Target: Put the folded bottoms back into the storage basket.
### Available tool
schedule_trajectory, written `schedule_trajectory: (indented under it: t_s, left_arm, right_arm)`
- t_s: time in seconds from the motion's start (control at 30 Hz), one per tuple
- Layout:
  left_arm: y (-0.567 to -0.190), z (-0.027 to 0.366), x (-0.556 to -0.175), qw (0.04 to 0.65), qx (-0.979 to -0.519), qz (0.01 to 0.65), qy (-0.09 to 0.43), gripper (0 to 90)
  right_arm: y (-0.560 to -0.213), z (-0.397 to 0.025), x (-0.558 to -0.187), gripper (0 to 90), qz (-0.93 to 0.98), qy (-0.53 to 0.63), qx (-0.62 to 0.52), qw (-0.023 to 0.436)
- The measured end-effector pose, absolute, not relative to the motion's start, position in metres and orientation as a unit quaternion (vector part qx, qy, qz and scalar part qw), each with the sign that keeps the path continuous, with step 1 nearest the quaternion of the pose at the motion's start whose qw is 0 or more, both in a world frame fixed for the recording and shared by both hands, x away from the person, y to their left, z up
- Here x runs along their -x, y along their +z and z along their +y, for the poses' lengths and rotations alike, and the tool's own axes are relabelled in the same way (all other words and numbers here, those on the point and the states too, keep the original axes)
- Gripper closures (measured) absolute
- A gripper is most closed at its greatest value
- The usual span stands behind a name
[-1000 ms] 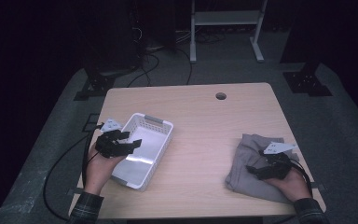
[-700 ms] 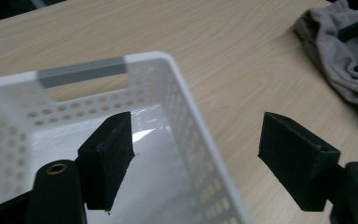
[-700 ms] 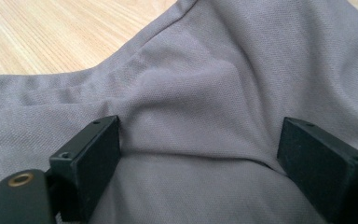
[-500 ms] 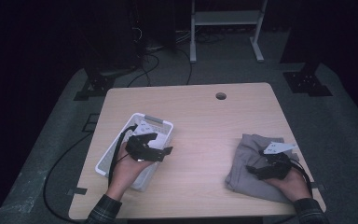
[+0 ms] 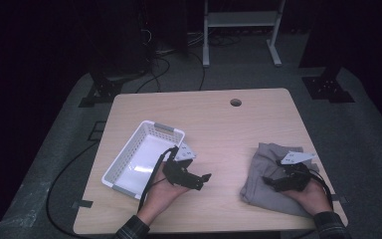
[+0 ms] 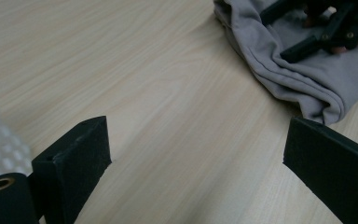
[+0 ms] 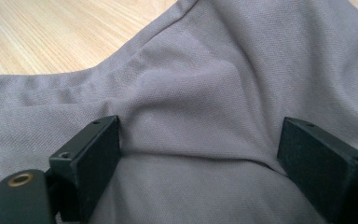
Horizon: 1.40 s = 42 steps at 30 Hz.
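Cloth [image 5: 271, 174], grey and rumpled, is spread on the near right part of the wooden surface [image 5: 219, 124]; the right hand-held gripper [image 5: 272, 183] is pressed down on it, jaws spread wide with a raised fold of fabric between them, nothing clamped; the left hand-held gripper [image 5: 204, 180] is held just above bare wood beside the white basket [image 5: 129, 164], jaws wide and empty, pointed toward the cloth; the two are kept well apart.
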<state>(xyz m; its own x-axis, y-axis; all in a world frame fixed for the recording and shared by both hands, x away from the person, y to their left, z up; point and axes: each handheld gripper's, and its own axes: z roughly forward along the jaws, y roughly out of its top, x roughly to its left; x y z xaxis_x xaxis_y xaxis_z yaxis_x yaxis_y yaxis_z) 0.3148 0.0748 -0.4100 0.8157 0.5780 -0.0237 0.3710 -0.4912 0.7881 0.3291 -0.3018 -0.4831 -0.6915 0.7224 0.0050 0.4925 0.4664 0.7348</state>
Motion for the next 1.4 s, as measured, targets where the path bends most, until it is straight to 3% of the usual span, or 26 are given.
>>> schedule_trajectory:
  t_s: [0.13,0.67,1.4]
  left_arm:
    - [-0.422,0.065,-0.313,0.422,-0.860,0.262,0.120,2.5]
    - [-0.461,0.050,-0.307,0.421,-0.874,0.217,0.107,0.0]
    - [-0.479,0.043,-0.306,0.399,-0.890,0.197,0.098,0.0]
  right_arm:
    - [-0.483,-0.301,-0.330,12.3,0.843,0.368,-0.361,0.155]
    - [-0.482,-0.270,-0.348,12.3,0.846,0.369,-0.353,0.150]
    - [-0.481,-0.179,-0.365,12.0,0.859,0.367,-0.327,0.142]
